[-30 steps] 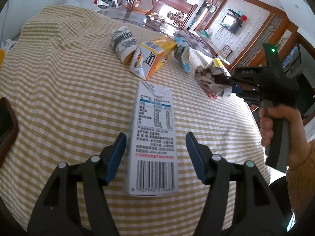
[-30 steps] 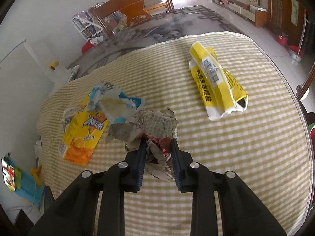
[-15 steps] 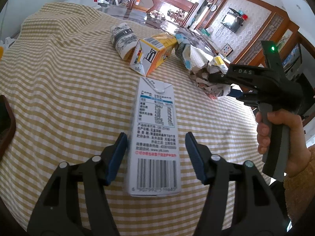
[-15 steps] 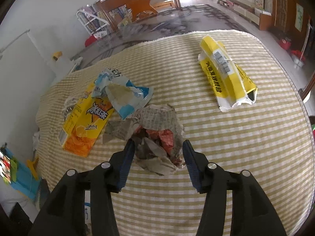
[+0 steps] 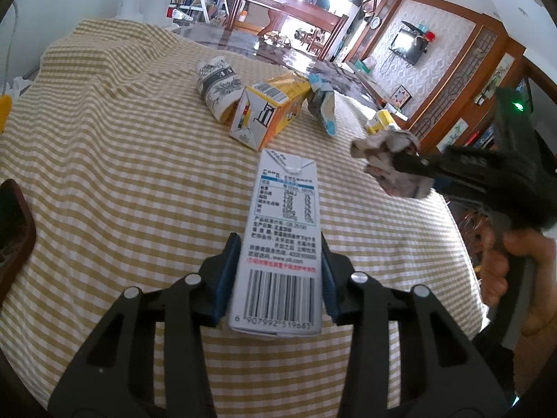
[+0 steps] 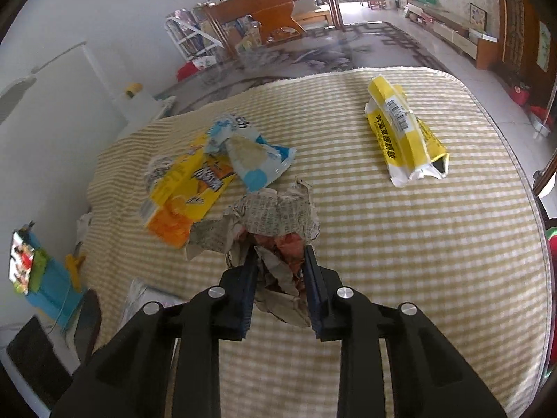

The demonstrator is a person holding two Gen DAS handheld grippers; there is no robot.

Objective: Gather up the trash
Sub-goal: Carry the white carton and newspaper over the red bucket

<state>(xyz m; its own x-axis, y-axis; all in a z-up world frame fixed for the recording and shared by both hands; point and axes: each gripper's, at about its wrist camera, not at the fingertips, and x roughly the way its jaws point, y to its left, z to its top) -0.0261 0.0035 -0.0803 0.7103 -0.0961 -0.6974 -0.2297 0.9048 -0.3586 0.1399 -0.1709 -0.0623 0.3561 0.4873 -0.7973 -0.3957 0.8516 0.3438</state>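
A white milk carton lies lengthwise on the checked tablecloth. My left gripper straddles its near end; its jaws are closing, and the blue pads touch both long sides. A crumpled newspaper wad sits between the pads of my right gripper, which is shut on it. In the left wrist view the same wad hangs above the cloth in the right gripper, which a person's hand holds.
More trash lies farther back: an orange juice carton, a black-and-white patterned carton, a blue and white wrapper and a yellow bag. The round table's edge drops off to the right. A dark chair back stands at the left.
My left jaws have narrowed from wide apart until they touch the carton. My right gripper opened over the newspaper, shut on it again and lifted it off the cloth.
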